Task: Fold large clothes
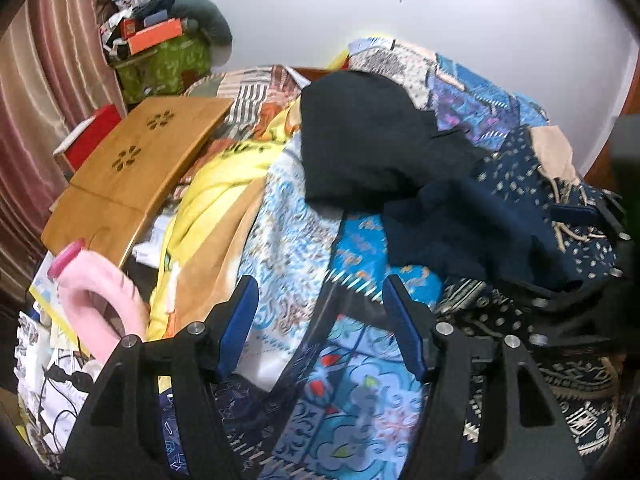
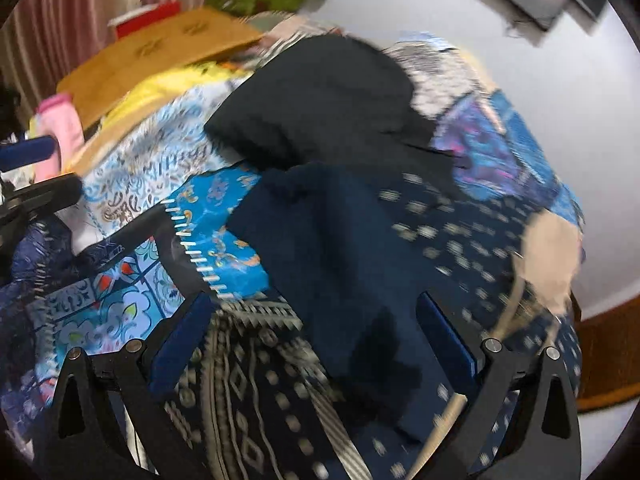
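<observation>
A heap of clothes covers the bed. A black garment (image 1: 360, 140) lies on top at the back, with a dark navy garment (image 1: 472, 228) in front of it and a navy dotted one (image 1: 532, 176) to the right. My left gripper (image 1: 320, 320) is open above light blue patterned fabric (image 1: 352, 400), holding nothing. My right gripper (image 2: 316, 336) is open over the navy garment (image 2: 320, 248) and a black-and-white patterned cloth (image 2: 256, 392), holding nothing. The right gripper also shows at the right edge of the left wrist view (image 1: 600, 236). The black garment (image 2: 320, 96) lies beyond it.
A wooden lap table (image 1: 132, 168) lies at the left of the bed beside a yellow cloth (image 1: 216, 184). A pink neck pillow (image 1: 100, 292) lies near the left edge. Boxes and a green bag (image 1: 160, 52) stand in the far corner by the curtain (image 1: 48, 80).
</observation>
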### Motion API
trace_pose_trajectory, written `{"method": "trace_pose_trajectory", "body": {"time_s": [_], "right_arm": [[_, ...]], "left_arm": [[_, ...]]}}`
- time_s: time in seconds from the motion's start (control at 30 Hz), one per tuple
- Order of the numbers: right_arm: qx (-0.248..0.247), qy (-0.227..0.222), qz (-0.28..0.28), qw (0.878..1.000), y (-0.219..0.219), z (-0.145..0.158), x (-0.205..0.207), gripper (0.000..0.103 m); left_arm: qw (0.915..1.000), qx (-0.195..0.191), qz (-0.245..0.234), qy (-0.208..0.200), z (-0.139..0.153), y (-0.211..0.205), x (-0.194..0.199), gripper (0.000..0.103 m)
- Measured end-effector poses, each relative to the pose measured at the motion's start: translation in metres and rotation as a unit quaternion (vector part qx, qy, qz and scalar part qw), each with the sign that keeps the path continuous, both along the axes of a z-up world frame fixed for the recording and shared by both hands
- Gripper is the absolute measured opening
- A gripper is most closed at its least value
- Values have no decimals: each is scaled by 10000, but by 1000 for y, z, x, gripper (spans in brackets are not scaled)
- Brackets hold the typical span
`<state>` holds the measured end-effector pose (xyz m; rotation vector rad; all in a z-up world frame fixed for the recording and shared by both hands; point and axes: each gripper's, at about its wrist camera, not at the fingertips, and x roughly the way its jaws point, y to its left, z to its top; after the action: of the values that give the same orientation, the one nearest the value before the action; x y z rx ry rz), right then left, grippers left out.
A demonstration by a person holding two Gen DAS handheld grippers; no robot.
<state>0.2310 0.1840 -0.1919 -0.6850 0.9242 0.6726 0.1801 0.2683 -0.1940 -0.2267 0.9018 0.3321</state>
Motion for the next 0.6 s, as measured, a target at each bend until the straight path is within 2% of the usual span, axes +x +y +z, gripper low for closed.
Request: {"method": "trace_pose_trajectory", "body": {"time_s": [0.1, 0.37, 0.43, 0.5, 0.53, 0.57, 0.6], "right_arm": [[-217, 202, 121, 9995, 23, -21, 10, 92], [-708, 494, -113, 9962, 48, -74, 44, 91], [-643, 542, -174, 9963, 45, -81, 48, 91], [-524, 514, -248, 9970, 40, -80, 49, 83], [-525, 447, -280, 9972, 37, -79, 49, 70], [-550, 391, -296, 9973, 35, -77, 49, 53], [-586, 335, -289, 9973, 33, -75, 49, 45]], "left_arm": [[9999, -109, 86, 80, -10, 8, -1, 63], [9992, -317, 167, 195, -30, 19, 4, 63], [9992, -314, 147, 219, -32, 19, 6, 63], [9993, -290, 118, 226, -32, 18, 8, 63], [9993, -279, 100, 223, -32, 16, 9, 63], [9993, -281, 87, 219, -31, 15, 9, 63], [9993, -288, 75, 219, -31, 14, 10, 63]]}}
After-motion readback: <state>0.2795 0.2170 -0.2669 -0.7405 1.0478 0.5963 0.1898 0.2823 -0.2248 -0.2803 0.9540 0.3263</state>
